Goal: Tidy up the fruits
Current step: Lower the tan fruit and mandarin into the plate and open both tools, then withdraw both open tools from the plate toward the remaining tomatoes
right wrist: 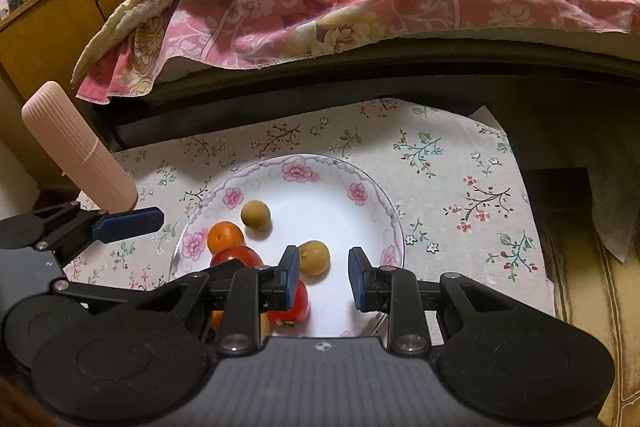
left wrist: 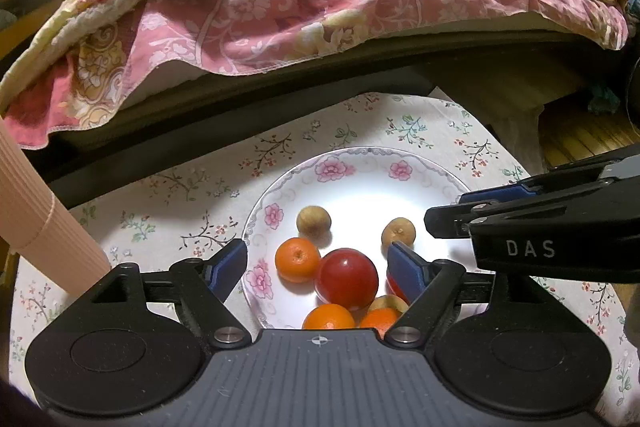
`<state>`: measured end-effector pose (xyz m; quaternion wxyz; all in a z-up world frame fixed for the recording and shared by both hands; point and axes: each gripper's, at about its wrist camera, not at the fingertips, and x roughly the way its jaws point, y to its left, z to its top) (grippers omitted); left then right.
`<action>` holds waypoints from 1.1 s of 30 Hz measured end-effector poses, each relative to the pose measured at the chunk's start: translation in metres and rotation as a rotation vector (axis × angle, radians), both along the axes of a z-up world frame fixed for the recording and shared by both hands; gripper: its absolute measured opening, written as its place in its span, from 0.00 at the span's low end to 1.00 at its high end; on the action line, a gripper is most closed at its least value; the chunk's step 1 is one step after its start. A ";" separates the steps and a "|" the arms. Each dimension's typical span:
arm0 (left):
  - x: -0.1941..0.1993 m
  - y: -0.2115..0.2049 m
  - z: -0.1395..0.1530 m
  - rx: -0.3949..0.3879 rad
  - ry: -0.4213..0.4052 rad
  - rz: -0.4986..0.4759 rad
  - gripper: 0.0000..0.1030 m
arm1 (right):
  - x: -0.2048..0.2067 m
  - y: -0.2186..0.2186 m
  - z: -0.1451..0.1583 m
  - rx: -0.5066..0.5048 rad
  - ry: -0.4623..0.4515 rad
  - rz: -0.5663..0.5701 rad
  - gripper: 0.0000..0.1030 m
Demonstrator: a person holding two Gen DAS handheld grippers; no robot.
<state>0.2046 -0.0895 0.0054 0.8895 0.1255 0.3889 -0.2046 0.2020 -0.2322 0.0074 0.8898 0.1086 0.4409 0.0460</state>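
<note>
Two grippers hang over one round white plate of glazed china, its rim printed with pink flowers. The plate rests on a matte floral tablecloth.

Fruit on the plate, left wrist view:
- Three smooth, dimpled oranges: one at 9 o'clock, two at 6 o'clock, both partly hidden by the gripper body.
- Two glossy red round fruits: one at centre, touching the 9 o'clock orange; a second mostly hidden behind the right-hand finger.
- Two dull tan-brown small round fruits at 12 o'clock and 1 o'clock, apart from each other.
- One more pale tan fruit shows only in part at 5 o'clock.

Left gripper: black plastic frame, blue rubbery pads, jaws spread wide on either side of the central red fruit, gripping nothing. Whether the pads touch any fruit cannot be told.

Right gripper: same build, jaws apart with a narrower gap, holding nothing. In the right wrist view one small tan fruit lies just beyond the left-hand pad, near it; contact cannot be told.

Surroundings: one ribbed, pale pink cylinder leans at 10 o'clock off the plate, a thin band round its middle. One quilted pink floral blanket drapes over the raised dark edge at 12 o'clock.
</note>
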 end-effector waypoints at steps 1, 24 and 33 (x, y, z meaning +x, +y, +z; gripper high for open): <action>0.000 0.000 0.000 0.001 -0.001 0.001 0.80 | 0.000 0.000 0.000 0.000 0.000 0.000 0.29; -0.048 0.047 0.021 0.010 -0.003 0.019 0.83 | -0.056 0.026 0.012 0.028 0.004 0.103 0.29; -0.065 0.084 0.023 0.008 0.007 0.054 0.83 | -0.082 0.087 0.001 0.007 0.029 0.282 0.29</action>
